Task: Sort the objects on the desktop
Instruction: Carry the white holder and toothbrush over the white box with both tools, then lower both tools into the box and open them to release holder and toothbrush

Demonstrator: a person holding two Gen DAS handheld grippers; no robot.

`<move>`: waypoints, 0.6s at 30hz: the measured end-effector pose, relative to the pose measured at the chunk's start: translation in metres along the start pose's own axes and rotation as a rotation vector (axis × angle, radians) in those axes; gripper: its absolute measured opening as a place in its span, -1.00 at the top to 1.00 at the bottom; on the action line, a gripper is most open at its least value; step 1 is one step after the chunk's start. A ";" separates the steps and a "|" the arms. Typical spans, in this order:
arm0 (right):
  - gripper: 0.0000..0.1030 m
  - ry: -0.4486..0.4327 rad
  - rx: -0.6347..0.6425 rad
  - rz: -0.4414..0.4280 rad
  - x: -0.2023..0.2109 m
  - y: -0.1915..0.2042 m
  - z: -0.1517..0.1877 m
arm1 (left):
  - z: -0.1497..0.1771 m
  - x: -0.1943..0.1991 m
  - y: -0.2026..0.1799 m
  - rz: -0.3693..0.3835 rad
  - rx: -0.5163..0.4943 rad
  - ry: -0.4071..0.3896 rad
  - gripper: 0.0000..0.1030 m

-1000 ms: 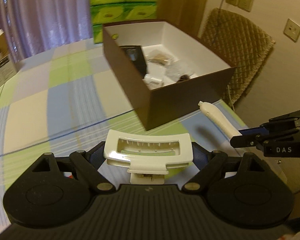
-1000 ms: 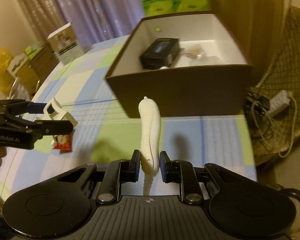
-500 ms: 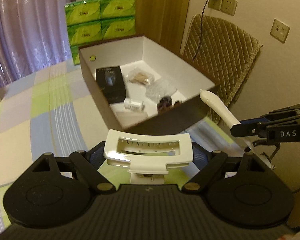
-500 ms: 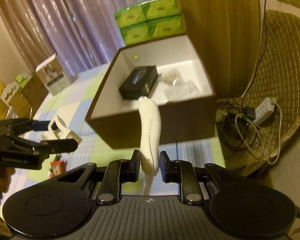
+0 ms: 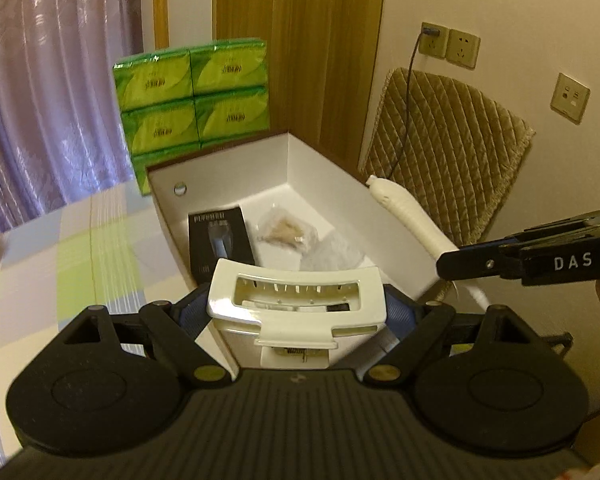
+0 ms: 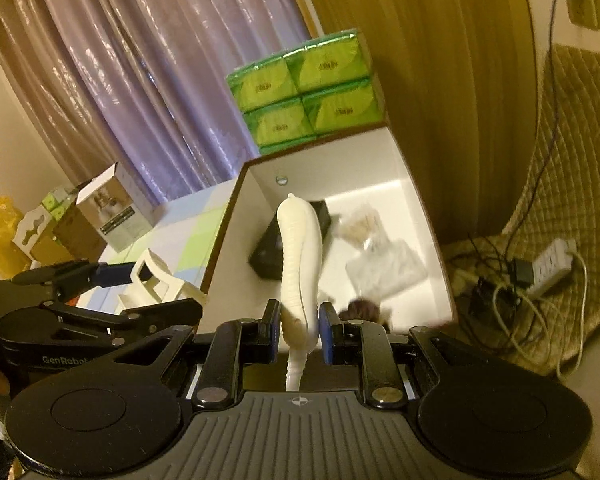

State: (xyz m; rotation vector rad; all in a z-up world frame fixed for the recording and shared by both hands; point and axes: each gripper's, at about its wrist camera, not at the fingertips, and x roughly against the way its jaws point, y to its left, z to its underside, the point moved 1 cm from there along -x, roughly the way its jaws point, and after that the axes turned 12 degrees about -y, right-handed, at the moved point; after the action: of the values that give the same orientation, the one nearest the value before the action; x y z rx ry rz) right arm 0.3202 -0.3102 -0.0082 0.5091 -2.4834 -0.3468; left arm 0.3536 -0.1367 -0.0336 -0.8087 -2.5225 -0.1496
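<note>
White-lined brown box (image 5: 332,168) holds a black carton (image 5: 220,240) and clear bags (image 5: 284,232). Left tongs (image 5: 296,312) grip a white plastic holder (image 5: 296,300); right tongs (image 6: 300,326), marked "DAS", grip a white handle (image 6: 302,256), both above it.

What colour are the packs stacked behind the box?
Bright green packs, clearest in the left wrist view.

Premises: a lived-in room of a home. Evidence: full-length purple curtains (image 5: 40,92) across the left of the frame; a table under a checked pastel cloth (image 5: 60,256) at lower left; stacked green tissue packs (image 5: 192,100) at upper centre; a wood-panelled door or wardrobe (image 5: 300,48) behind them; a chair with a quilted cover (image 5: 452,152) at right; wall sockets (image 5: 448,42) above it; a power strip with tangled cables (image 6: 548,260) on the floor at right; retail cartons (image 6: 108,208) at mid-left
</note>
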 end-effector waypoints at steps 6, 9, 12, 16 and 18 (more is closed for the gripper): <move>0.66 -0.001 0.039 0.037 -0.034 -0.005 -0.021 | -0.023 -0.035 0.014 -0.004 -0.022 -0.001 -0.65; 0.66 0.005 0.064 0.058 -0.052 -0.009 -0.029 | -0.029 -0.055 0.019 -0.002 -0.036 0.005 -0.65; 0.66 0.017 0.083 0.078 -0.071 -0.015 -0.033 | -0.031 -0.077 0.023 0.001 -0.046 0.025 -0.65; 0.66 0.042 0.106 0.099 -0.097 -0.023 -0.037 | -0.030 -0.104 0.027 0.009 -0.072 0.055 -0.65; 0.66 0.050 0.113 0.100 -0.108 -0.028 -0.040 | -0.031 -0.117 0.028 0.020 -0.090 0.066 -0.65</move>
State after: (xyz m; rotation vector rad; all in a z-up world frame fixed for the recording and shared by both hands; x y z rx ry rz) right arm 0.4342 -0.2936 -0.0381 0.4316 -2.4787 -0.1524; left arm 0.4650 -0.1815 -0.0639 -0.8500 -2.4596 -0.2808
